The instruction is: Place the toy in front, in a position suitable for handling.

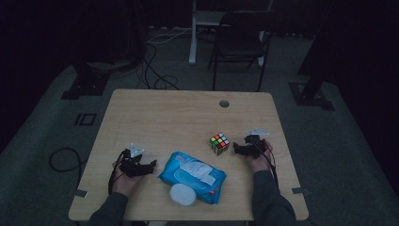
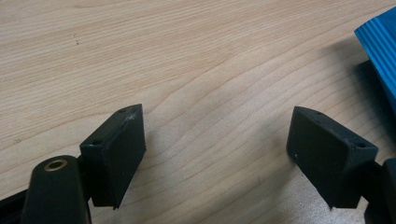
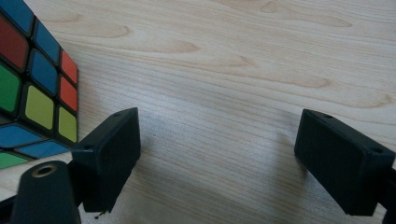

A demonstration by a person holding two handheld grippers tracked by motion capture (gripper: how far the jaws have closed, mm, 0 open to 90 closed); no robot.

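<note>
Landmark: the blue wipes pack (image 1: 193,176), lying flat near the front edge of the table (image 1: 155,113).
Left gripper (image 1: 151,165): just left of the pack, close but not touching it, low over the wood. Its jaws stand wide apart with only bare table between them; it holds nothing. In the left gripper view (image 2: 215,147) a corner of the pack (image 2: 378,46) shows at the right edge, beyond the right-hand jaw.
Right gripper (image 1: 235,149): up and to the right of the pack, jaws pointing towards the cube. They are spread wide and grip nothing; in the right gripper view (image 3: 217,149) only wood lies between them.
Cube (image 1: 219,143): a colour puzzle cube, just beyond the pack's right end, between the pack and the right gripper. In the right gripper view the cube (image 3: 32,88) sits just past the left-hand jaw, outside the gap.
White disc (image 1: 182,194): round, at the pack's front edge, touching or overlapping it; which, I cannot tell.
Hole (image 1: 224,103): a round opening in the table, well beyond the pack, past the cube.
Chair (image 1: 240,40): on the floor far behind the table.
In the way: nothing lies between either gripper and its nearest thing.
</note>
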